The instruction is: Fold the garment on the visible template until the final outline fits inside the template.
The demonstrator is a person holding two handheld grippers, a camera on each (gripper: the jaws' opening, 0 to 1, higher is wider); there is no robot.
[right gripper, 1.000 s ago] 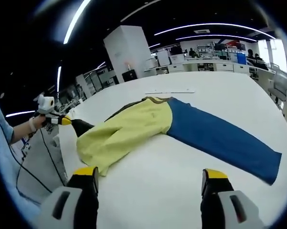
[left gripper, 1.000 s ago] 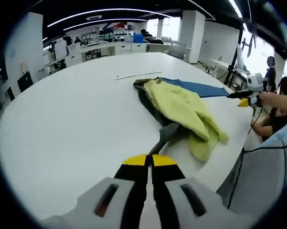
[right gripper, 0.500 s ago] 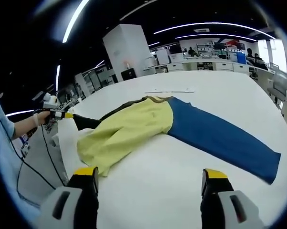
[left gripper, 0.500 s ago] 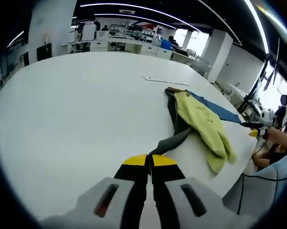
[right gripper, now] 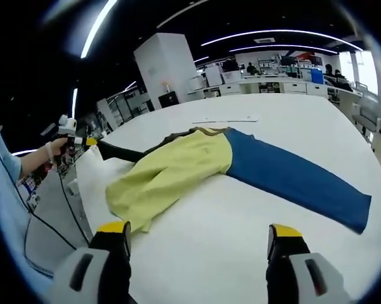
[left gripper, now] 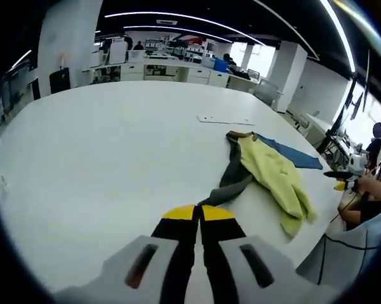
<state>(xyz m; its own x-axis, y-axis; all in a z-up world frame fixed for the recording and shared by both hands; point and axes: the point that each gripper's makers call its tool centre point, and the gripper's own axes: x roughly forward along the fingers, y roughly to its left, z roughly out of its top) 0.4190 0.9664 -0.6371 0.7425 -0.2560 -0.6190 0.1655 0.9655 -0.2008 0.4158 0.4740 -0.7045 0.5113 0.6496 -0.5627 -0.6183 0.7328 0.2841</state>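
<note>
Two fingers of my left gripper [left gripper: 198, 214] are pinched shut on the grey sleeve [left gripper: 231, 185] of the garment [right gripper: 177, 172], drawing it out taut from the yellow body. My right gripper [right gripper: 200, 235] hangs above the white counter [left gripper: 101, 145] on the near side of the garment, fingers spread wide and holding nothing. Beyond the garment's collar lies a thin white strip [right gripper: 225, 120], and its blue sleeve [right gripper: 298, 183] lies flat on the counter.

Table [left gripper: 101, 145]: large, white, rounded edge.
Strip [left gripper: 225, 120]: thin white, flat on table, just beyond collar end.
Bkgd desks [left gripper: 171, 62]: w/ monitors, far side.
Pillar [right gripper: 171, 66]: white, square.
Ceiling lights [right gripper: 279, 33]: long curved strips.
</note>
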